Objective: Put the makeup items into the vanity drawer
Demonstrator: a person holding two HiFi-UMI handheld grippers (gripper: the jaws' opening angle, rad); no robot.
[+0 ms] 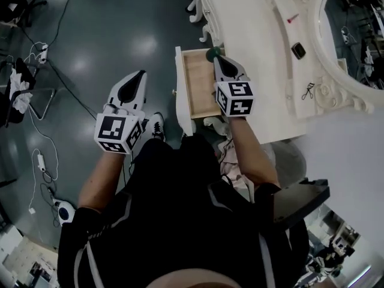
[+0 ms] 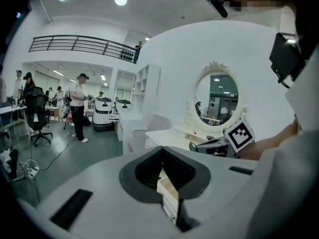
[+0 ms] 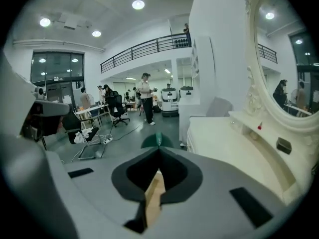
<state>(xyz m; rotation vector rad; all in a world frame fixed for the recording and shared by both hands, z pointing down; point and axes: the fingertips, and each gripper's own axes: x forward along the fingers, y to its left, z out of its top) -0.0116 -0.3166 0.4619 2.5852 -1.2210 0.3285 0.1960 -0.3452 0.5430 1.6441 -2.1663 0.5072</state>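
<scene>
head view: the green makeup item [image 1: 211, 54] is pinched at the tip of the right gripper [image 1: 217, 57], right over the open drawer [image 1: 198, 86], so a drop-in looks lined up; the left gripper [image 1: 141, 74] is kept off over the floor, prob just out of the way; a curler [image 1: 308, 90] and a black compact [image 1: 298, 50] are seen on the vanity top [image 1: 252, 23]
left gripper view: jaws are pressed together; nothing is held
right gripper view: jaws are clamped narrow on the green makeup item; drawer wood is seen below

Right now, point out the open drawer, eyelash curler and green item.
drawer [image 1: 198, 83]: head view, its bare wooden bottom.
eyelash curler [image 1: 308, 91]: head view, its middle.
green item [image 1: 211, 53]: head view, its rounded top.
</scene>
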